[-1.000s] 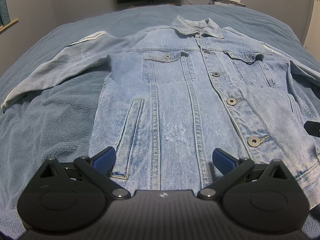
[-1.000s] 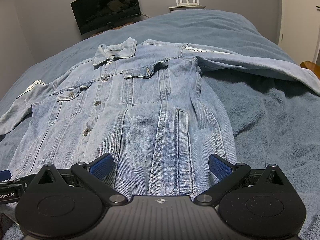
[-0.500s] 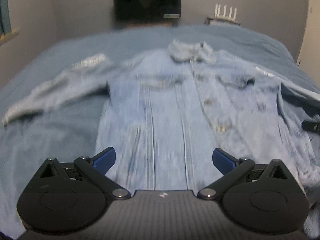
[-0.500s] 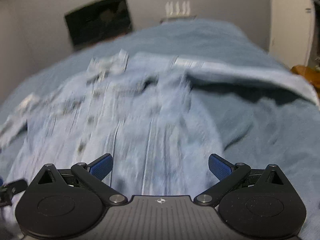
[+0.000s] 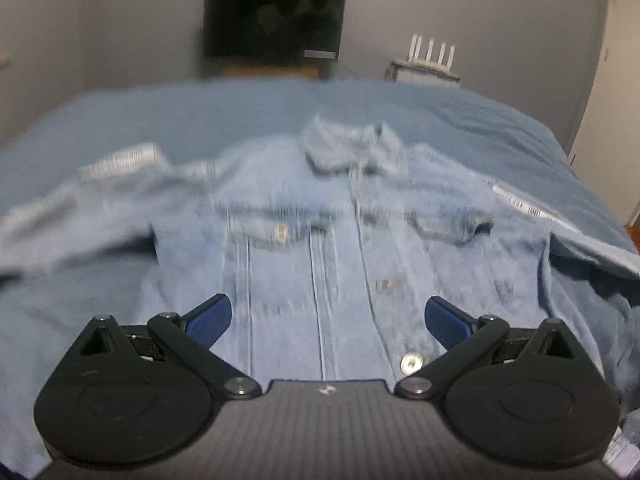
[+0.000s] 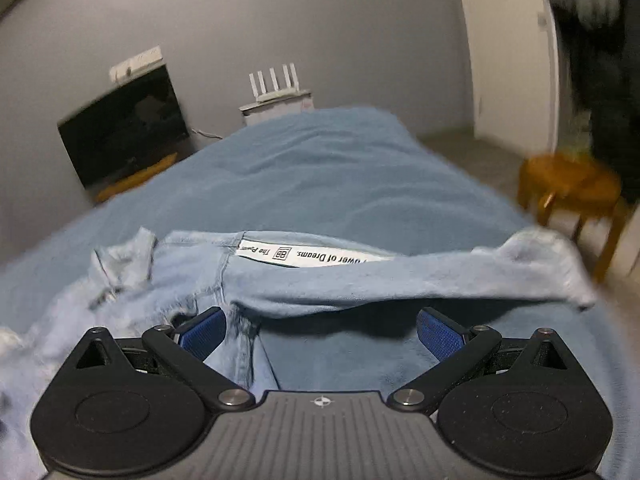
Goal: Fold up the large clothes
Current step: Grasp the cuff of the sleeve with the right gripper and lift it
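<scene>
Reaching for the first fold: denim jacket [image 5: 320, 248] spread front-up on the blue bed [image 5: 280, 112], sleeves out to both sides. Left gripper [image 5: 327, 318] low over the chest, jaws wide, holding nothing. Right gripper [image 6: 320, 330] likewise wide, pointed at the right sleeve [image 6: 400, 280] just ahead. Next, probably: pinching that sleeve and carrying it across the front.

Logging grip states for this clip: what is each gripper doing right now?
Left gripper: open, holding nothing, above the denim jacket.
Right gripper: open, holding nothing, facing the jacket's sleeve.
</scene>
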{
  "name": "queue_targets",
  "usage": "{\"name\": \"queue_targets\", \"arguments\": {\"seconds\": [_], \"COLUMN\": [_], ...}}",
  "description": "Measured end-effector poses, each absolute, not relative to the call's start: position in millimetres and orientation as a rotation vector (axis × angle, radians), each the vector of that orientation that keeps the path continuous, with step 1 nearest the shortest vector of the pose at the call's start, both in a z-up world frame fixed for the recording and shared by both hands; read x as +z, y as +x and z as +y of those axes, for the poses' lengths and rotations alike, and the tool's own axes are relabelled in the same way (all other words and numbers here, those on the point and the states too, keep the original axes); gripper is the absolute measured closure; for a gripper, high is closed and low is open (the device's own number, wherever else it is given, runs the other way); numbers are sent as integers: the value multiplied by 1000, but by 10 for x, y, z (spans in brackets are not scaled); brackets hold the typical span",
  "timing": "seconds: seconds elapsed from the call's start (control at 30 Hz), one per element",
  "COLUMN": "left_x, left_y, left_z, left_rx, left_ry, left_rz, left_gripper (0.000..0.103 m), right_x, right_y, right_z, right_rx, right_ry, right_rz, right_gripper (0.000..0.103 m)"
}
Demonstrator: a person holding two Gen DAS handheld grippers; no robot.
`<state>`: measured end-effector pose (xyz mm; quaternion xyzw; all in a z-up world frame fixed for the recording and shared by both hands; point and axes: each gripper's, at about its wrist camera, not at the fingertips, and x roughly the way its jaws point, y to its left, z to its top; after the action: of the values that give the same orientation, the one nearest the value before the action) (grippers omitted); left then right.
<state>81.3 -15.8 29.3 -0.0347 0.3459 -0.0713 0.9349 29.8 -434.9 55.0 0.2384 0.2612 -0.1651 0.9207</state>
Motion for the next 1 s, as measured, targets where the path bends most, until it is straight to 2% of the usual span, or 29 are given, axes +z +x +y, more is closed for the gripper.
{"name": "queue_targets", "arguments": {"seconds": [0.13,0.33,0.4,0.63,0.8,0.87,0.97,1.0], "left_x": [-140,-397,-459,-510,-523,-551,-598,-608], "left_y": [854,1056,1083,1130,1151,1164,1183,1186], "left_z": [-130,-140,-182,-276,-259,-266,-271,-277], "left_rx": [-132,-148,-152,-157,-161,-163,-165,-165], "left_ry": [9,-25,1,58,47,53,54,56], "left_rz": [782,851,860,865,873,876,889,890], "left_gripper": [0,0,0,0,0,0,0,0], "right_x": [181,-283,-334,-663,-849,-869,-875,-853], "right_y": [226,62,16,-7,-118,-89,-46,-21], "right_z": [-4879,-5393,-5492,-5764,-5975,-6033,-6089,-6085], "right_rx": [-449,-562,-599,-672,-745,-770,-796,-800], "right_ry": [704,1094,1127,1291,1380,1354,1286,1254], "right_rz": [511,396,346,257,121,102,114,120], "right_gripper": [5,28,37,47,65,66,84,87]}}
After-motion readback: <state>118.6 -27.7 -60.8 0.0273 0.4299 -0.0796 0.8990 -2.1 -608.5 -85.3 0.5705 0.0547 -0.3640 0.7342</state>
